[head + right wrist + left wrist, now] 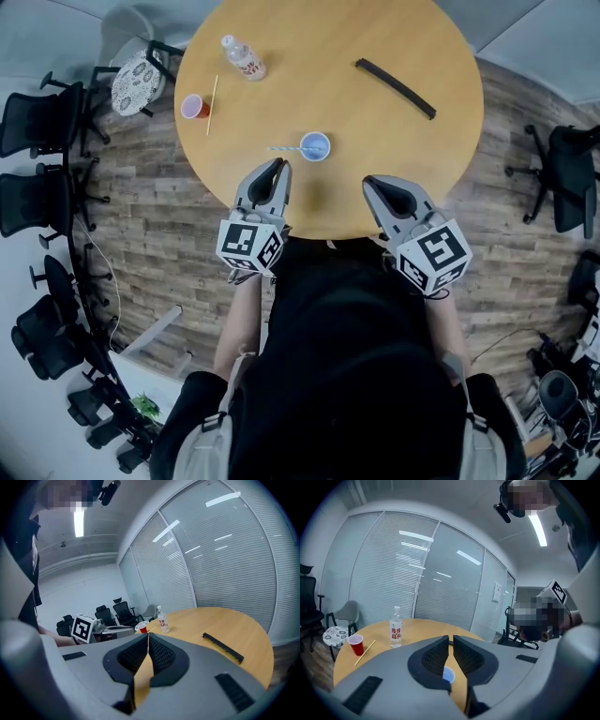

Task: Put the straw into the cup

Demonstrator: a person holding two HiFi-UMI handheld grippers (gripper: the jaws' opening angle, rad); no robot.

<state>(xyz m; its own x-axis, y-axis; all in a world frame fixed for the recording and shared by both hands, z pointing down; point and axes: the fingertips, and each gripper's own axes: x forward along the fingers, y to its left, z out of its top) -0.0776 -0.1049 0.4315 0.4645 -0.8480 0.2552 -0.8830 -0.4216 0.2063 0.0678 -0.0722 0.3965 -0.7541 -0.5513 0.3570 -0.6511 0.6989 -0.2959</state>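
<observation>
Straw (281,148) at the blue cup (315,146), grippers clenched
Head view: the straw reaches left from the cup's rim over the counter (375,141); your left gripper (279,165) and right gripper (371,182) hover at the near edge, short of it. Left gripper view: your jaws stand nearly together, nothing between them, the cup (448,674) beyond. Right gripper view: jaws pressed together, empty.

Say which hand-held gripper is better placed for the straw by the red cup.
Left, probably: the left hand-held gripper is nearer the straw; the right hand-held gripper lies farther, across the blue cup.
</observation>
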